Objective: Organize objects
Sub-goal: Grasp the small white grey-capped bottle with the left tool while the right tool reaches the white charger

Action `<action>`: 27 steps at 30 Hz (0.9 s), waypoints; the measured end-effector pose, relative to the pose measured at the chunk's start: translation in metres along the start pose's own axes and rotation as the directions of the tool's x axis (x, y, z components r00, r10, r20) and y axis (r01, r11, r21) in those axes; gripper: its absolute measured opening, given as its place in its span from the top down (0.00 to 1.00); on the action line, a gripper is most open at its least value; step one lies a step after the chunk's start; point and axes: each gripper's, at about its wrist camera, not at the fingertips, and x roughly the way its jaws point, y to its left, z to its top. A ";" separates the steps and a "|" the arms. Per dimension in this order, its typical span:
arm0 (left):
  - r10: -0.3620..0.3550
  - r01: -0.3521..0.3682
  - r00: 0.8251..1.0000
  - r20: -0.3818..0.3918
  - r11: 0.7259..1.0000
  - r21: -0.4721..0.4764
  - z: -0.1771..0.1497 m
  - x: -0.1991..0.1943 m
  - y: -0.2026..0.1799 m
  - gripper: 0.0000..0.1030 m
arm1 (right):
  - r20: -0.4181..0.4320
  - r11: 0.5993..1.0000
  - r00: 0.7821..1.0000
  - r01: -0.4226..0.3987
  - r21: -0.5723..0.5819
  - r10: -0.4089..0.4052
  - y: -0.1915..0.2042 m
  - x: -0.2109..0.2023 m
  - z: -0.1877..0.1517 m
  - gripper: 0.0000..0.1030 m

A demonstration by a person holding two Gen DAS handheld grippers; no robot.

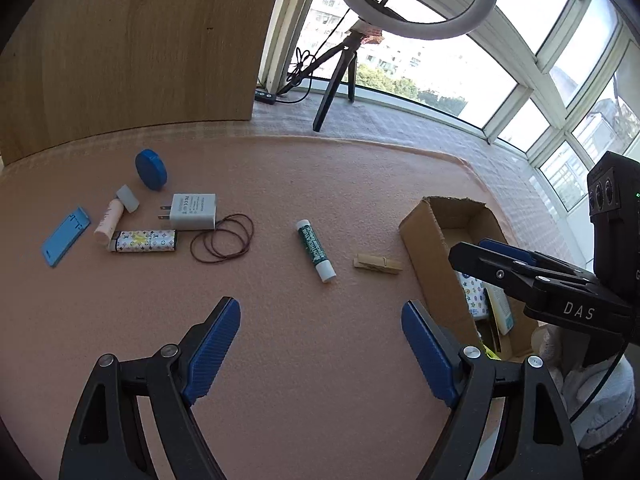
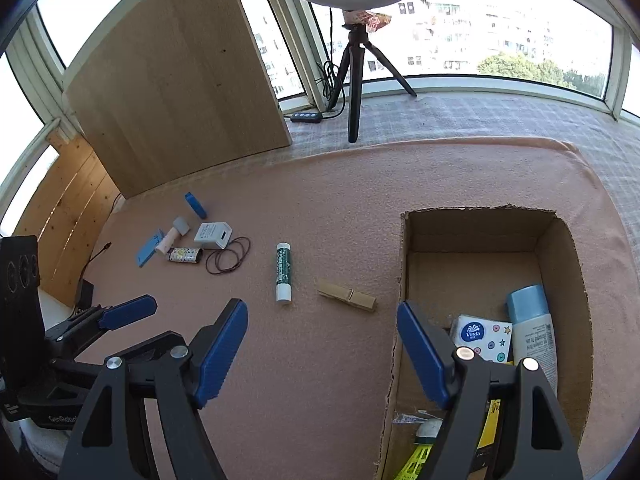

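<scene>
On the pink mat lie a green-and-white glue stick (image 1: 315,250) (image 2: 283,272) and a wooden clothespin (image 1: 377,263) (image 2: 346,295). Farther left sits a cluster: white charger (image 1: 192,211) (image 2: 213,235), patterned lighter (image 1: 143,240) (image 2: 185,255), brown rubber bands (image 1: 222,238) (image 2: 228,255), blue round lid (image 1: 151,169) (image 2: 195,205), blue flat card (image 1: 65,235) (image 2: 148,249) and a small pink tube (image 1: 109,220). My left gripper (image 1: 320,348) hangs open and empty above the mat, short of the glue stick. My right gripper (image 2: 322,350) is open and empty over the left wall of the cardboard box (image 2: 404,264) (image 1: 420,236).
The box holds a tissue pack (image 2: 482,336), a pale blue-capped bottle (image 2: 530,320) and yellow items. A wooden board (image 1: 132,48) stands behind the mat, with a ring light on a tripod (image 2: 354,80) and a window beyond.
</scene>
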 end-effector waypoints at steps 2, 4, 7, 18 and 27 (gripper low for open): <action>0.030 -0.030 1.000 -0.006 0.999 -0.028 0.005 -0.005 0.027 0.17 | -0.008 1.000 1.000 0.007 -0.019 -0.007 0.011 0.010 0.008 0.28; 0.053 -0.053 0.999 -0.008 0.997 -0.062 0.011 -0.011 0.055 0.18 | -0.019 0.999 1.000 0.006 -0.042 -0.007 0.022 0.021 0.017 0.29; 0.068 -0.070 0.997 -0.019 0.991 -0.112 0.025 -0.014 0.097 0.23 | -0.051 0.998 0.999 -0.022 -0.062 0.018 0.038 0.039 0.033 0.29; 0.106 -0.122 0.991 -0.079 0.962 -0.245 0.085 0.018 0.207 0.40 | -0.175 0.991 0.977 -0.130 -0.014 0.126 0.085 0.118 0.088 0.29; 0.107 -0.136 0.988 -0.113 0.945 -0.297 0.117 0.066 0.242 0.57 | -0.252 0.993 0.962 -0.118 -0.027 0.108 0.115 0.177 0.107 0.41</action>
